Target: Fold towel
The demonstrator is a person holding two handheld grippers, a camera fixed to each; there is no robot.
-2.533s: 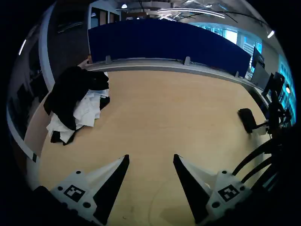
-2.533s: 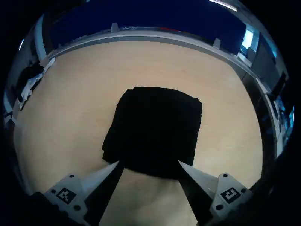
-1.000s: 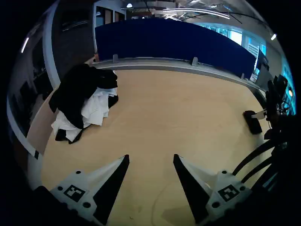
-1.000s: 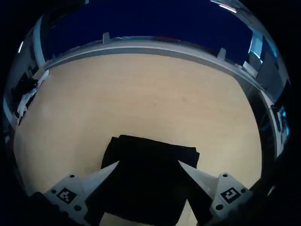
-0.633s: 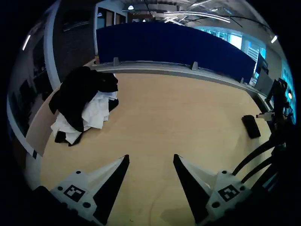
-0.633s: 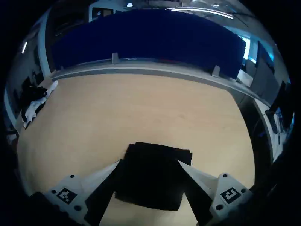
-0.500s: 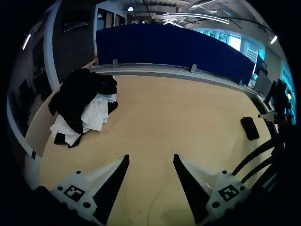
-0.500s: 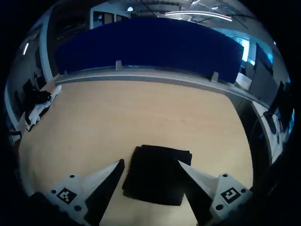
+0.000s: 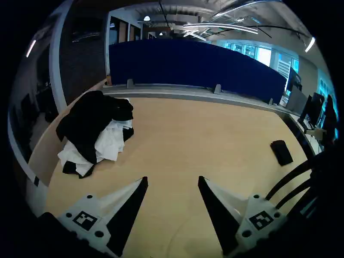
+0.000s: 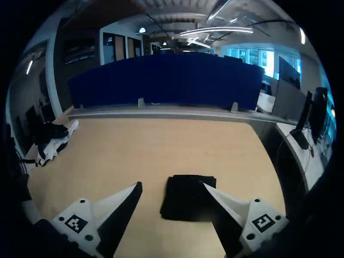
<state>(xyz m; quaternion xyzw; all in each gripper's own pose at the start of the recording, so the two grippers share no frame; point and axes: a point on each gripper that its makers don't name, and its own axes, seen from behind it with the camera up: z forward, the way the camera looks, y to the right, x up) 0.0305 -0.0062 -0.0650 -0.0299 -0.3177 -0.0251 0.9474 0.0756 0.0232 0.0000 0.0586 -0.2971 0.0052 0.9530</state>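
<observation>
The bench [image 9: 193, 129] is carrying two lots of cloth, well apart. The folded black towel [image 10: 187, 198] is lying flat toward the right edge, and the right gripper [image 10: 171, 185] is hovering over it from the near edge with its fingers spread wide and nothing between them. The towel is sitting just ahead of the tips, leaning toward the right finger, which is covering its right margin. It is looking like a tidy, nearly square packet, and its slightly longer side seems to be running from the near edge toward the blue partition [image 10: 172, 81] along the far edge. I am judging this one finished. The left gripper [image 9: 172, 178] is also standing open and empty over bare wood, pointing at the far edge. From it the heap of black and white cloths [image 9: 94, 124] is lying ahead and to the left, close to the left edge near the far left corner. The folded towel [image 9: 281, 152] is sitting off to its right. If another piece is coming next, the left hand is looking clearly nearer the heap, and the reach is going forward and leftward.
</observation>
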